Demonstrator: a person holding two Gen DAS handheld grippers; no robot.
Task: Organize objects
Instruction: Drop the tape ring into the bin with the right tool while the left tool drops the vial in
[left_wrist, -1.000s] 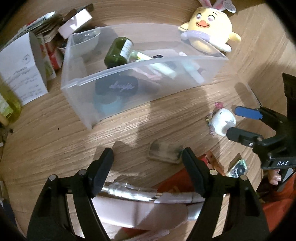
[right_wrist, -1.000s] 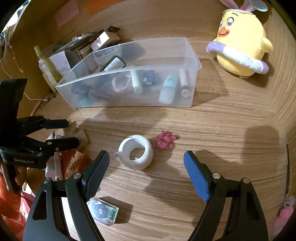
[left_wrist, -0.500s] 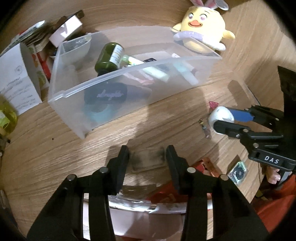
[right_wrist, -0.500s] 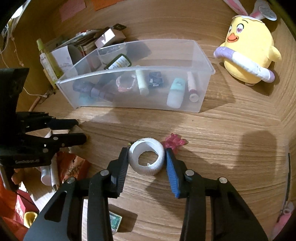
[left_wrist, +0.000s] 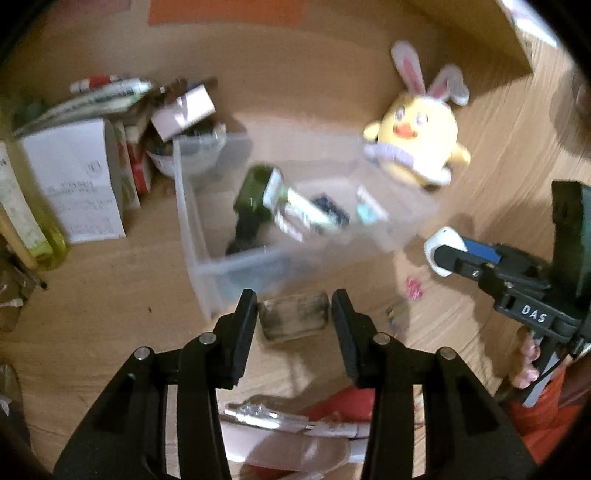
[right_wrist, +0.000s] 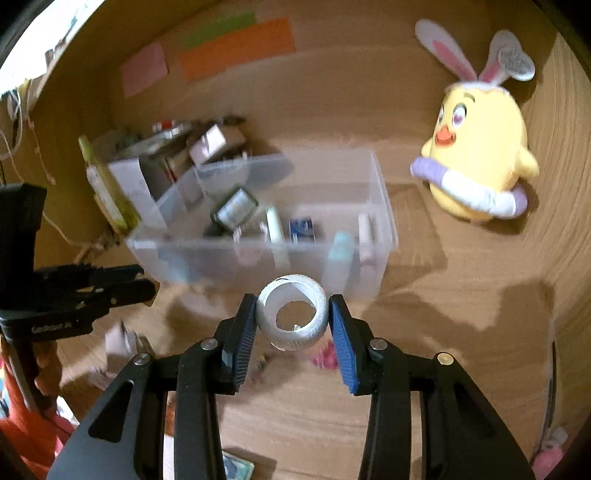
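Note:
My left gripper (left_wrist: 294, 314) is shut on a small clear, smudged block (left_wrist: 293, 319) and holds it above the wooden table, just in front of the clear plastic bin (left_wrist: 199, 251). My right gripper (right_wrist: 291, 317) is shut on a white tape roll (right_wrist: 292, 318), lifted off the table in front of the same bin (right_wrist: 384, 229). In the left wrist view, the right gripper (left_wrist: 448, 254) shows at the right with the white roll (left_wrist: 441, 238). The left gripper (right_wrist: 144, 284) shows at the left edge of the right wrist view. The bin holds a green bottle (left_wrist: 255, 197), tubes and other small items.
A yellow plush chick (right_wrist: 476, 162) with bunny ears sits right of the bin. Boxes, papers (left_wrist: 77, 184) and a yellow-green bottle (left_wrist: 26, 225) crowd the left. A pink trinket (right_wrist: 325, 356) and a small packet (right_wrist: 236, 467) lie on the table; tubes (left_wrist: 288, 421) lie near its front edge.
Both grippers closed, the left on the clear block and the right on the white roll. Both then rose off the table with their objects.

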